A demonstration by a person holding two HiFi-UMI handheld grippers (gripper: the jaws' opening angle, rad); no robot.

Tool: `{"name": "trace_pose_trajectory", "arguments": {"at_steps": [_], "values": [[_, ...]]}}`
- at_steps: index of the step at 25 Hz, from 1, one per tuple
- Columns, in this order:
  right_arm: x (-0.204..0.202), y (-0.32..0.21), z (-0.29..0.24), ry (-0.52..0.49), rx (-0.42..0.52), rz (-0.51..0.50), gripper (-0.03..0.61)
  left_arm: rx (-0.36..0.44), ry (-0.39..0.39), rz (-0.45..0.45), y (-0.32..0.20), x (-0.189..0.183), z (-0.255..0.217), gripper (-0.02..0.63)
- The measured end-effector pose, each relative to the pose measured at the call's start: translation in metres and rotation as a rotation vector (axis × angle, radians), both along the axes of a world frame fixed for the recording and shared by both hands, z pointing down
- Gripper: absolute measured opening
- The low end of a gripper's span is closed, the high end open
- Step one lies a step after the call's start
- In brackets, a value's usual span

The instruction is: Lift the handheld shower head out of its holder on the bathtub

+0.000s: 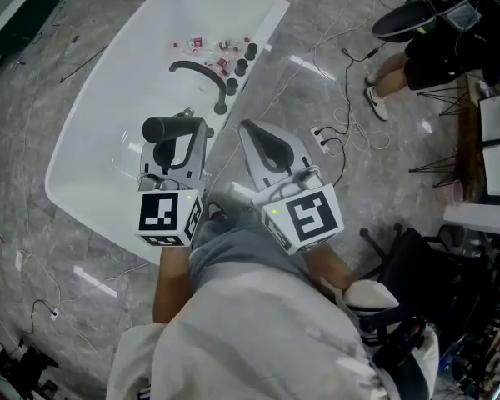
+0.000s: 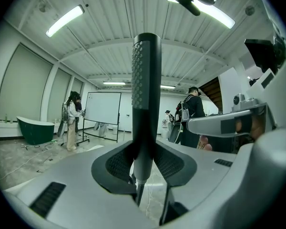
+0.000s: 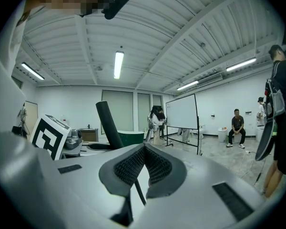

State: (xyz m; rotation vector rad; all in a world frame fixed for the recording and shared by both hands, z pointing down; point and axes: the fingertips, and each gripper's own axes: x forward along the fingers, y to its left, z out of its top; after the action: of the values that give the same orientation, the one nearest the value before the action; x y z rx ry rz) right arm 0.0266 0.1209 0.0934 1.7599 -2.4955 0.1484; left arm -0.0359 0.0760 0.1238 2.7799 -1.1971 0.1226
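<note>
Currently | left gripper (image 2: 144, 149): fingers clamped on upright shower head (image 2: 145, 94), over bathtub's (image 1: 92, 115) near end | right gripper (image 3: 144, 151): fingers closed, empty, just right | step: lift appears nearly complete; grip firmly, raise straight, leave hose (image 2: 139, 191) slack toward far faucet (image 1: 202, 75)

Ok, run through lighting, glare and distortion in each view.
Head view: even light, white glare streaks on the glossy floor, bathtub nearly washed out. Left gripper view: strong fisheye bend, black corners, ceiling tubes blown out, shower head sharp. Right gripper view: same fisheye and black corners, ceiling tubes glaring too.
</note>
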Motion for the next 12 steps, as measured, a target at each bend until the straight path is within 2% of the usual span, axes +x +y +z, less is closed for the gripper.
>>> {"name": "trace_pose_trajectory", "arguments": {"at_steps": [6, 12], "values": [[-0.018, 0.001, 0.000, -0.003, 0.005, 0.004, 0.015, -0.003, 0.003, 0.005, 0.004, -0.019, 0.002, 0.146], [-0.018, 0.004, -0.003, -0.002, 0.007, 0.006, 0.015, -0.001, 0.008, 0.003, 0.007, -0.021, -0.002, 0.147]]}}
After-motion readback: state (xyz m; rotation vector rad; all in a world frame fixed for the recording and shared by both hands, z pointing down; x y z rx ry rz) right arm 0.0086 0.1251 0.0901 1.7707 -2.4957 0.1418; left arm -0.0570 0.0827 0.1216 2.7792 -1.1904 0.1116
